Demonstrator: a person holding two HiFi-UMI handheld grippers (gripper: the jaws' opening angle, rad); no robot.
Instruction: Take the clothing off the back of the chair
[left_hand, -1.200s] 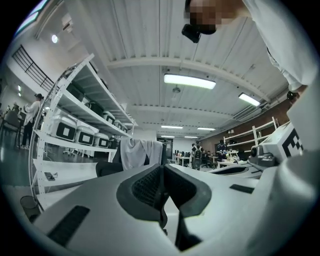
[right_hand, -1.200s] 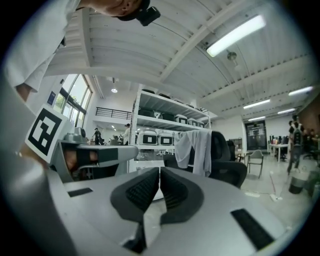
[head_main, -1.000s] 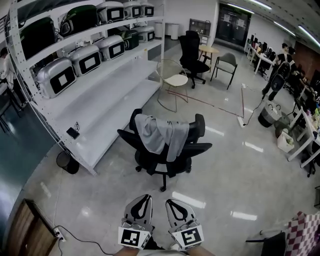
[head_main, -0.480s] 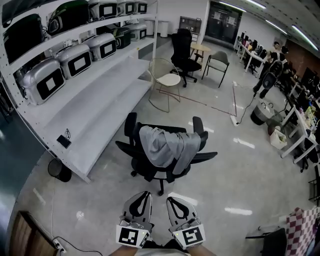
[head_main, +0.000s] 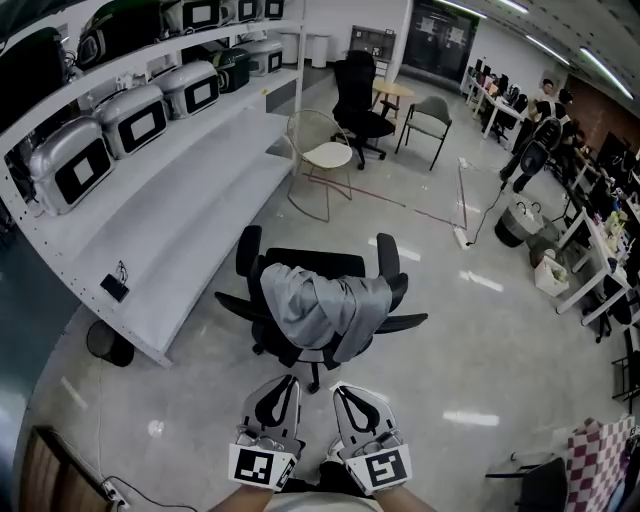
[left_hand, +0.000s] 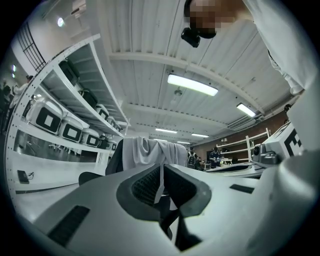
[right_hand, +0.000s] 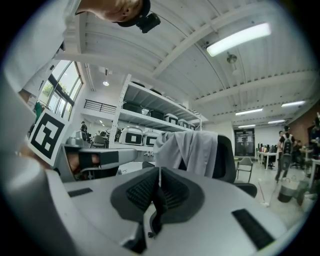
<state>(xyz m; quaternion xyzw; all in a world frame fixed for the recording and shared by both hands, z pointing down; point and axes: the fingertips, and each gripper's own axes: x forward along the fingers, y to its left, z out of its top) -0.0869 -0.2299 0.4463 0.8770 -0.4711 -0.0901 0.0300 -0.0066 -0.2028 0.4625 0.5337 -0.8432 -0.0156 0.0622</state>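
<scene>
A grey garment (head_main: 318, 310) hangs over the back of a black office chair (head_main: 310, 268) in the middle of the floor, its back turned toward me. In the left gripper view the garment (left_hand: 147, 154) shows just above the jaws; in the right gripper view the garment (right_hand: 190, 151) drapes the chair (right_hand: 227, 159). My left gripper (head_main: 285, 382) and right gripper (head_main: 342, 390) sit side by side at the bottom of the head view, a short way before the chair. Both are shut and empty, and neither touches the garment.
A long white shelf rack (head_main: 160, 190) with grey cases (head_main: 70, 165) runs along the left. A wire chair (head_main: 320, 160), another black chair (head_main: 358, 105) and a grey chair (head_main: 428, 118) stand behind. A bin (head_main: 105, 342) sits by the rack. Desks and people are at far right.
The chair with the garment has come nearer and lower in the head view, now just ahead of both grippers. Both grippers stay shut side by side.
</scene>
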